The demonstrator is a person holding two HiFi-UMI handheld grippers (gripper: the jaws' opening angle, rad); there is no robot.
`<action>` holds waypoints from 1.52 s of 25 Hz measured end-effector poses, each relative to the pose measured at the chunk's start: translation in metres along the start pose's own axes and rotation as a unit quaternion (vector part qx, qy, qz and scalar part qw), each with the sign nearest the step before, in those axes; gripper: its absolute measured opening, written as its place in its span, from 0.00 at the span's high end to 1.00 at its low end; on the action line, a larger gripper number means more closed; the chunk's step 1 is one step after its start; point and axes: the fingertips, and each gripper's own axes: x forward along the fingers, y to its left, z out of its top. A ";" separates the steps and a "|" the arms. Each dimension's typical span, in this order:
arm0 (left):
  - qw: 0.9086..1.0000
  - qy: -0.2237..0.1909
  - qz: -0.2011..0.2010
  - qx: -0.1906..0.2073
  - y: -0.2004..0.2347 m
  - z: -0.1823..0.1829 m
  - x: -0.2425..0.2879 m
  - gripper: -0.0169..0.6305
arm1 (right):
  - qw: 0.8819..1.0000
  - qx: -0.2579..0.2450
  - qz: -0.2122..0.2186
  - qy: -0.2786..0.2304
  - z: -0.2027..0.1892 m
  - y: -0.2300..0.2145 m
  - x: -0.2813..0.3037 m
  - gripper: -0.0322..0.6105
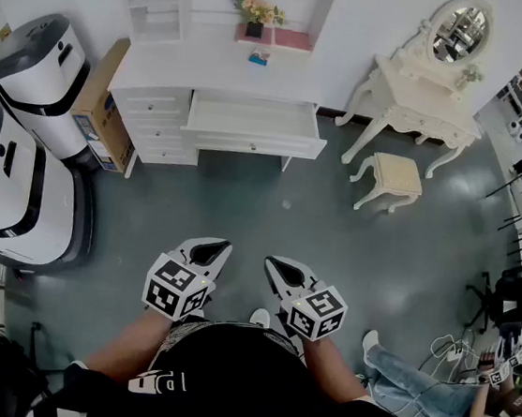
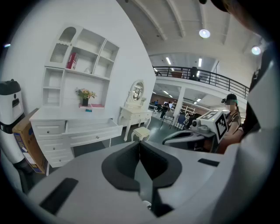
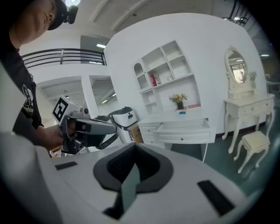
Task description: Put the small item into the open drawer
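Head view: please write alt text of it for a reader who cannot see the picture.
A person, seen from above, holds two shut, empty grey-and-white grippers, the left gripper and the right gripper, over a dark grey floor. Ahead stands a white desk with its wide drawer pulled open; a small blue item lies on the desktop.

floor (image 1: 242,212): grey-green (glossy) | wall (image 1: 379,19): white | stool (image 1: 393,175): cream
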 end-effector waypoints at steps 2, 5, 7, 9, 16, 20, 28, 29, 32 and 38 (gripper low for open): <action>1.000 -0.001 0.000 0.001 0.001 0.001 -0.001 0.95 | 1.000 0.001 0.000 -0.001 0.000 0.001 0.001 0.94; 1.000 -0.002 0.001 0.002 0.002 0.001 -0.003 0.95 | 1.000 0.000 0.000 -0.002 0.000 0.003 0.002 0.94; 1.000 -0.002 0.000 0.003 0.003 0.001 -0.004 0.95 | 1.000 -0.001 0.001 -0.001 0.000 0.005 0.002 0.94; 1.000 -0.001 0.000 0.003 0.003 0.001 -0.005 0.95 | 1.000 -0.001 0.001 0.000 -0.001 0.006 0.003 0.94; 1.000 -0.003 -0.004 0.002 0.007 0.000 -0.008 0.95 | 1.000 0.007 0.004 -0.020 0.005 0.013 0.005 0.94; 1.000 -0.006 -0.004 -0.002 0.015 -0.002 -0.010 0.95 | 1.000 -0.002 -0.013 -0.014 0.003 0.013 0.009 0.94; 1.000 0.000 -0.004 -0.010 0.045 -0.016 -0.035 0.95 | 1.000 -0.003 -0.003 0.006 -0.002 0.039 0.037 0.94; 1.000 0.001 -0.004 -0.010 0.050 -0.018 -0.038 0.95 | 1.000 -0.005 -0.003 0.006 -0.002 0.043 0.043 0.94; 1.000 0.001 -0.005 -0.009 0.065 -0.020 -0.048 0.95 | 1.000 -0.003 -0.006 0.004 -0.002 0.053 0.059 0.94; 1.000 0.008 -0.011 -0.009 0.092 -0.031 -0.065 0.95 | 1.000 0.017 -0.025 -0.001 -0.007 0.072 0.083 0.94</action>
